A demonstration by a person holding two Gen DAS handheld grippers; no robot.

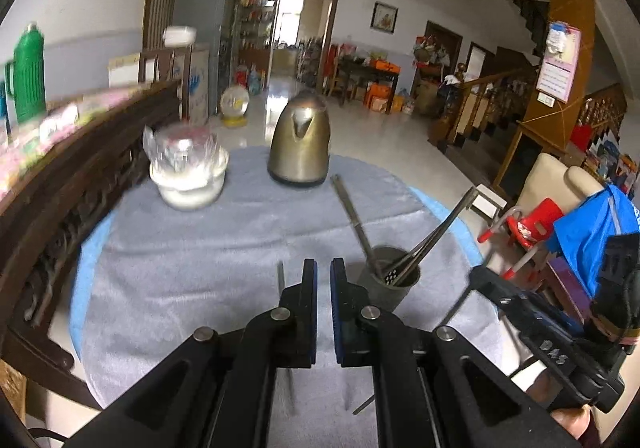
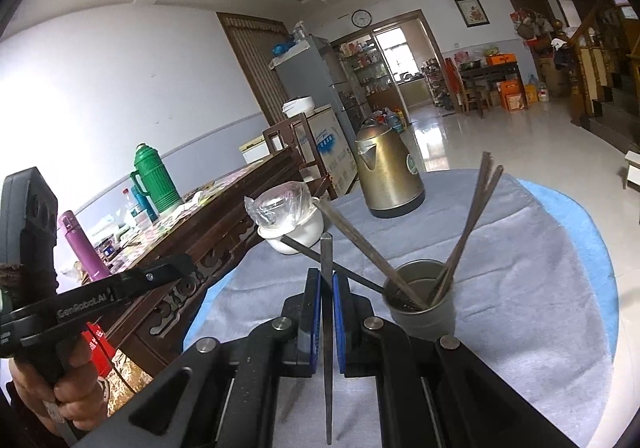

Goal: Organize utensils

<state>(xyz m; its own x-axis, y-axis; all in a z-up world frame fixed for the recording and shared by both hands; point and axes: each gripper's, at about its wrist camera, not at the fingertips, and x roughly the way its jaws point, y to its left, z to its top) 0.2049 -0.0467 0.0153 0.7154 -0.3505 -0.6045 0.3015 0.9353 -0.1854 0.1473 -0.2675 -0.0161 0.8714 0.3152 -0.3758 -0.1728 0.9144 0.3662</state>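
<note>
From the left wrist, the left gripper [image 1: 324, 268] hovers over the grey cloth-covered counter [image 1: 208, 248] with its blue-padded jaws drawn close, a narrow slit between them and nothing visibly pinched; a thin metal utensil [image 1: 281, 275] lies just beside the left finger, partly hidden behind it. Toward the counter's right edge stands a dull grey metal cup [image 1: 390, 282] holding a slotted metal utensil [image 1: 356, 219] that leans toward the far edge and a pair of metal chopsticks [image 1: 436, 232] leaning right. A brass-coloured electric kettle [image 1: 299, 139] stands at the far edge, and a white bowl topped with a clear plastic-wrapped container [image 1: 186, 167] sits blurred near the far left edge. The other black gripper body shows at the right border, its jaws out of sight. From the right wrist, the right gripper [image 2: 326, 280] is clamped on a slim, flat metal utensil handle [image 2: 327, 268], which runs straight up between the blue pads and past the fingertips, with its lower length passing back under the gripper. The cup stands just right of the fingertips, well inside the counter's right edge. At the left border a hand [image 2: 52, 388] grips the left gripper's black handle; its jaws cannot be made out there.
</note>
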